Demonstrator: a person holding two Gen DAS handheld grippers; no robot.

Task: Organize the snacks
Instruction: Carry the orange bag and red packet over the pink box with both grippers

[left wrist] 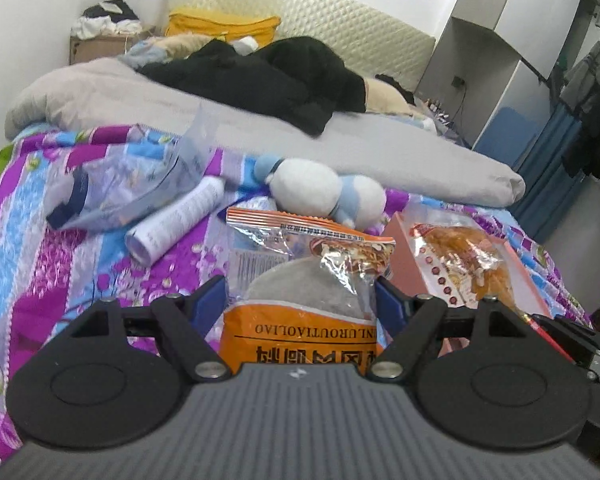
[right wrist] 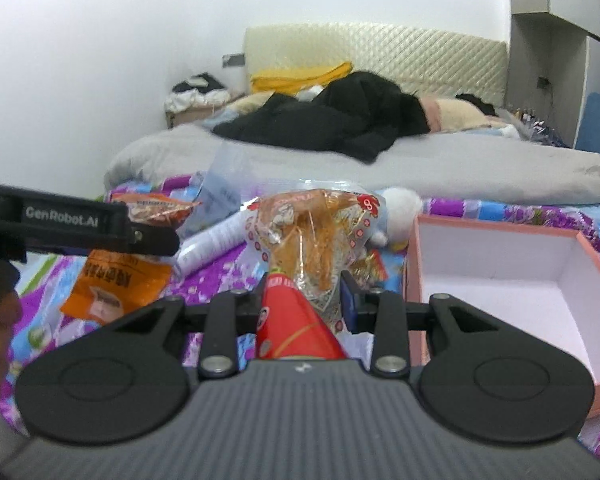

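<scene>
Orange snack packet [left wrist: 300,320] sits clamped between the wide-set jaws of the left gripper [left wrist: 300,294]; one red-and-clear snack packet [right wrist: 308,264] is pinched in the narrower right gripper [right wrist: 304,300]. Two packets, one empty pink box [right wrist: 500,272] just right of it.

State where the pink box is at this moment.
The pink box sits open on the floral bedspread, at the right of the right wrist view, just right of the right gripper and its red snack pack.
</scene>
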